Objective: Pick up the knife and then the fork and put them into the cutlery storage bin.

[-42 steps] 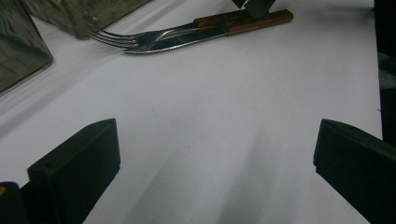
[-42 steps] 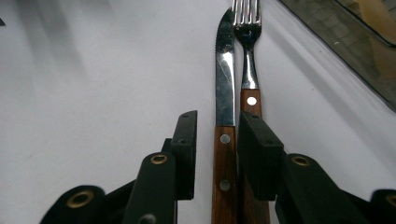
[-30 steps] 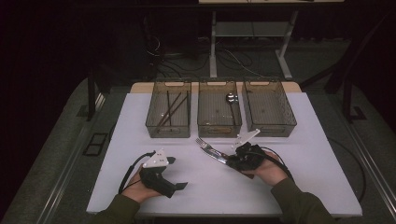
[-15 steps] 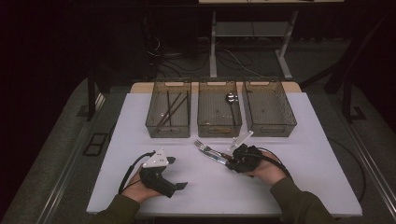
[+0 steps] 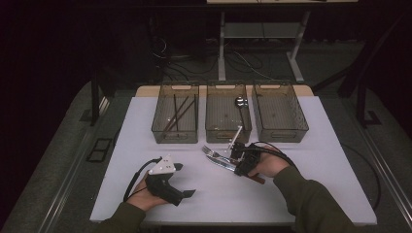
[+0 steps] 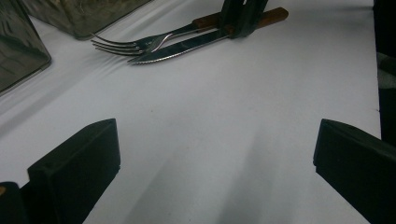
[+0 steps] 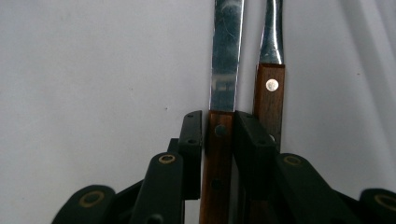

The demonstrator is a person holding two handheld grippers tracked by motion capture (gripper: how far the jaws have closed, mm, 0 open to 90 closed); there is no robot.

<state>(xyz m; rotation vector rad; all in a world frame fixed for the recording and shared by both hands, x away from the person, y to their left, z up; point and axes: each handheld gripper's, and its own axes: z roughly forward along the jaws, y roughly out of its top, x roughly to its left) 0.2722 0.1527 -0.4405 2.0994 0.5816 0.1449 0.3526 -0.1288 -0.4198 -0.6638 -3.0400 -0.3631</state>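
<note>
Right hand-held gripper (image 7: 218, 135) clenched on knife (image 7: 223, 93), pads on wooden handle; blade runs straight ahead along jaw line. Fork (image 7: 271, 70) just beside knife, parallel, outside grip. In high view both lie on worktop (image 5: 311, 194), just before middle bin (image 5: 228, 133), tips pointing up-left. Left hand-held gripper (image 6: 215, 154) released, jaws wide, nothing between, well apart from cutlery. Right hand nearer; likely next: lift knife alone, clear of fork.
</note>
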